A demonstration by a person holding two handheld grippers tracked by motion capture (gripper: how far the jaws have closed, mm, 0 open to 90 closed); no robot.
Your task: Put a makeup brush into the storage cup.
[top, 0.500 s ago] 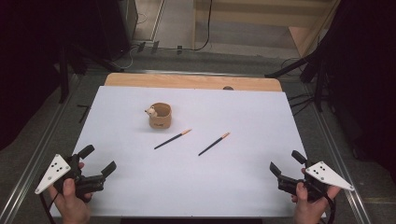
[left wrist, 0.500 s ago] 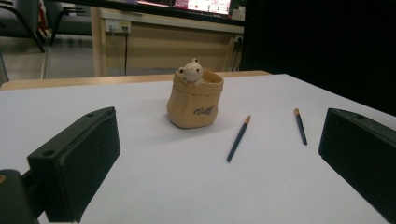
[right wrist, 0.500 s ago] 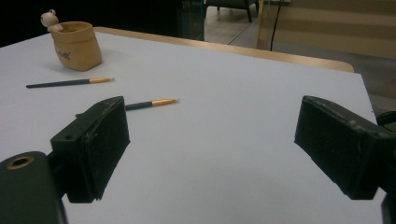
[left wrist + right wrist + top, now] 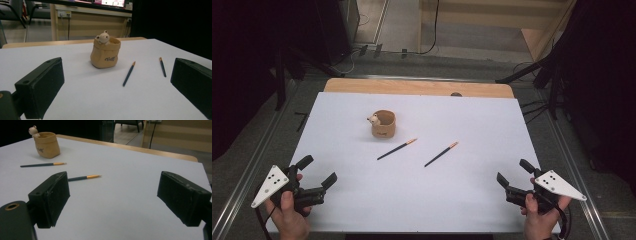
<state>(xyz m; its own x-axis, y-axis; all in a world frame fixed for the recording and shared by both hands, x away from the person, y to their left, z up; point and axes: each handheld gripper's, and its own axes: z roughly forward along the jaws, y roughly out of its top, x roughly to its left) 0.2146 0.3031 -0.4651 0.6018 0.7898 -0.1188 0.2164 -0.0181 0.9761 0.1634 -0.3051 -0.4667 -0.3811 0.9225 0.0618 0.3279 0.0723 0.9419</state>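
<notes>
A tan pot (image 4: pixel 383 124) (image 4: pixel 105 53) (image 4: pixel 47 145) with a small bear figure on its rim stands upright left of the table's middle. Two dark sticks with orange tips lie flat in front of it: one (image 4: pixel 397 149) (image 4: pixel 129 73) (image 4: pixel 42 165) near the pot, the other (image 4: pixel 441 154) (image 4: pixel 162 66) (image 4: pixel 83 178) further right. My left gripper (image 4: pixel 318 170) (image 4: pixel 117 92) is open at the near left corner, holding nothing. My right gripper (image 4: pixel 514 172) (image 4: pixel 113 200) is open at the near right corner, also holding nothing.
A white sheet (image 4: pixel 472 125) covers the wooden table (image 4: pixel 422 88), whose bare strip shows at the far edge. Metal rails run along both sides. Dark stands and cables sit on the floor beyond the table.
</notes>
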